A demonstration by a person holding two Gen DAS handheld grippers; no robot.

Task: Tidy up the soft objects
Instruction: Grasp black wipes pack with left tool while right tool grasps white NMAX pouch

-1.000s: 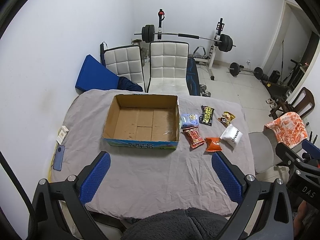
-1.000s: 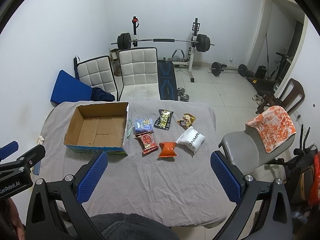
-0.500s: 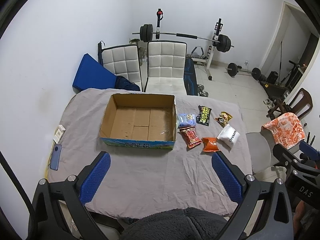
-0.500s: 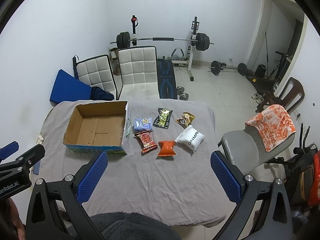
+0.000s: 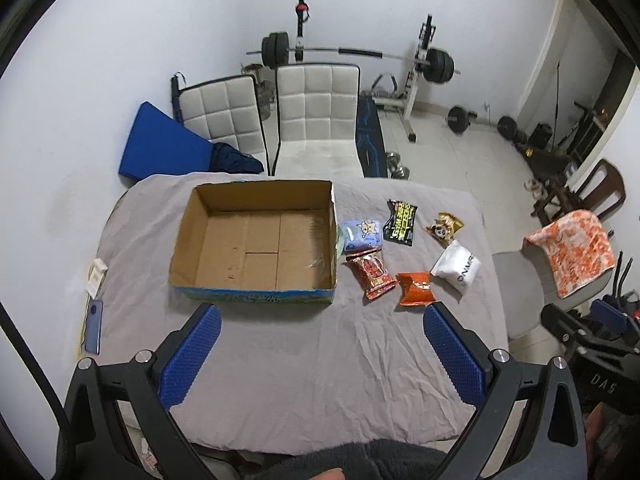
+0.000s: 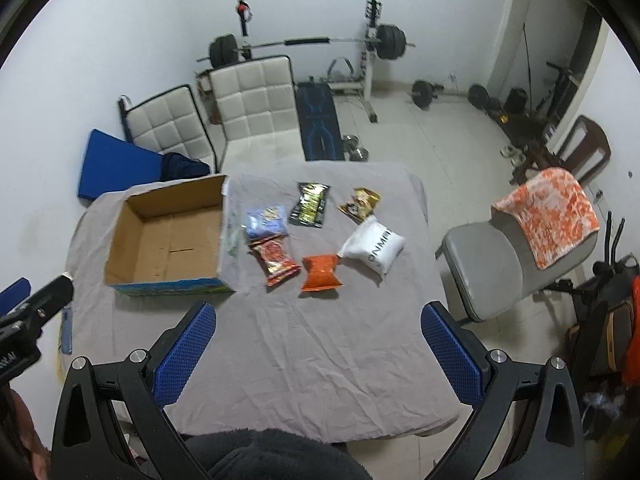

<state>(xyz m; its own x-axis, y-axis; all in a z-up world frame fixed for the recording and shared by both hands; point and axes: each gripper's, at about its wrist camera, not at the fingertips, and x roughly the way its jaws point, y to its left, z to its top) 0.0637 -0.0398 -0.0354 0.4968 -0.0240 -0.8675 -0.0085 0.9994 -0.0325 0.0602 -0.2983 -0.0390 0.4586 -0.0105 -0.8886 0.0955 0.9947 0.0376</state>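
You had brought both grippers nearer the table than a second before. Your left gripper stayed wide open, holding nothing, short of the box. Right of the box lay six untouched packets, the red one nearest. Your right gripper was likewise wide open and empty.

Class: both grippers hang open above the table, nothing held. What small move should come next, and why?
Probably lower the right gripper toward the orange packet: it is the nearest packet, the cardboard box holds nothing, and all six packets lie outside it on the cloth.
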